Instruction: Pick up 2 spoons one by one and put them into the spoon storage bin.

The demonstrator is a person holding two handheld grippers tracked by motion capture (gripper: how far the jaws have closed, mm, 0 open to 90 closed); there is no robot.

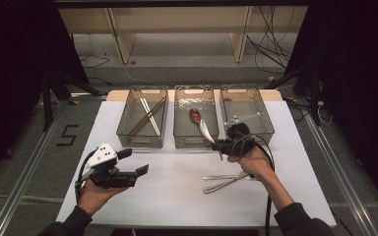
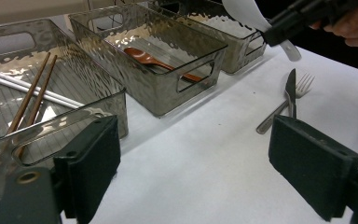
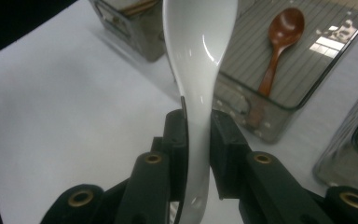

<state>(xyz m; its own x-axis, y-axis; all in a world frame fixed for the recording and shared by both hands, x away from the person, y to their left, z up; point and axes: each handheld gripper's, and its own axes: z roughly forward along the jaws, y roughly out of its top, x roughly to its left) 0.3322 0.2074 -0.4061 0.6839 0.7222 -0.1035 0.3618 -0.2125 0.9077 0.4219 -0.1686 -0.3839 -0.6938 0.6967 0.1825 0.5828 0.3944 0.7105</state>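
My right gripper (image 3: 198, 140) is shut on the handle of a white ceramic spoon (image 3: 198, 56), whose bowl points away from me. In the high view this gripper (image 1: 217, 145) hovers at the front edge of the middle bin (image 1: 193, 142), and the white spoon (image 1: 205, 130) reaches over the bin's front wall. A brown wooden spoon (image 1: 195, 116) lies inside that bin. My left gripper (image 1: 134, 162) is held above the table at the front left. Its jaws stand wide apart and open, with nothing between them (image 2: 191, 172).
Three clear bins stand in a row at the back. The left bin (image 1: 128, 132) holds brown and white chopsticks (image 2: 32, 98), and the right bin (image 1: 268, 129) looks bare. A fork (image 2: 303, 84) and a knife (image 2: 290, 88) lie on the white table under my right hand.
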